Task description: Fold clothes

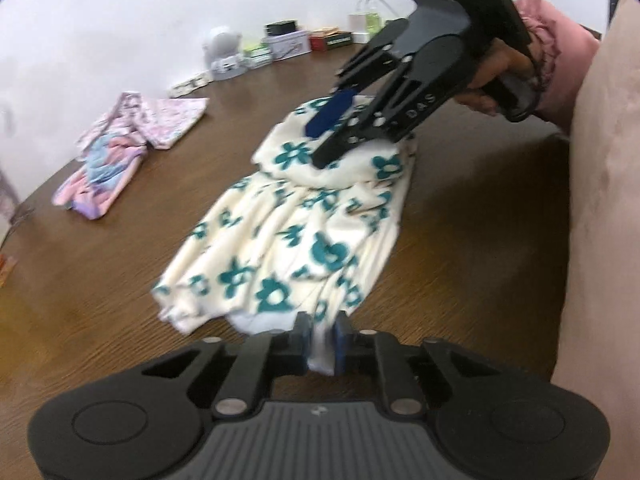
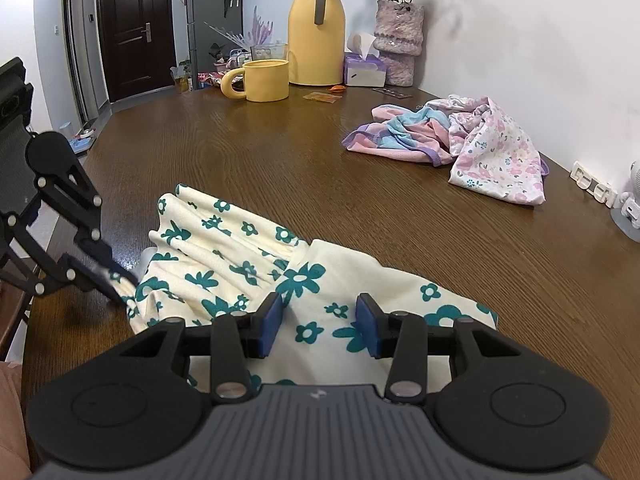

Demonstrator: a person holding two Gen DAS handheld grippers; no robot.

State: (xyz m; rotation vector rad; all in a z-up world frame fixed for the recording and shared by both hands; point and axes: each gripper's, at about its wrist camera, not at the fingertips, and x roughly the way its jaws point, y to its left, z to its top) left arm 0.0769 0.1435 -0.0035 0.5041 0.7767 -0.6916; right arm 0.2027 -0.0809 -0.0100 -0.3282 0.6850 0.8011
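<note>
A cream dress with teal flowers (image 1: 296, 240) (image 2: 224, 264) lies spread on the brown wooden table (image 1: 100, 280) (image 2: 320, 160). At the bottom of the left wrist view, my left gripper (image 1: 322, 338) (image 2: 106, 276) is shut on the dress's white hem, which bunches between its blue pads. My right gripper (image 2: 319, 324) (image 1: 326, 136) stands open at the dress's other end. Its lower finger rests on the fabric and its pads straddle flat cloth without pinching it. A hand in a pink sleeve (image 1: 560, 52) holds the right gripper.
A pink and blue garment (image 1: 104, 176) (image 2: 400, 136) and a floral white one (image 1: 160, 120) (image 2: 496, 160) lie farther back. A yellow jug (image 2: 316, 28), mug (image 2: 266, 80), tissue box (image 2: 364, 68) and vase (image 2: 398, 40) stand at the far edge. Small boxes (image 1: 288, 42) line the wall.
</note>
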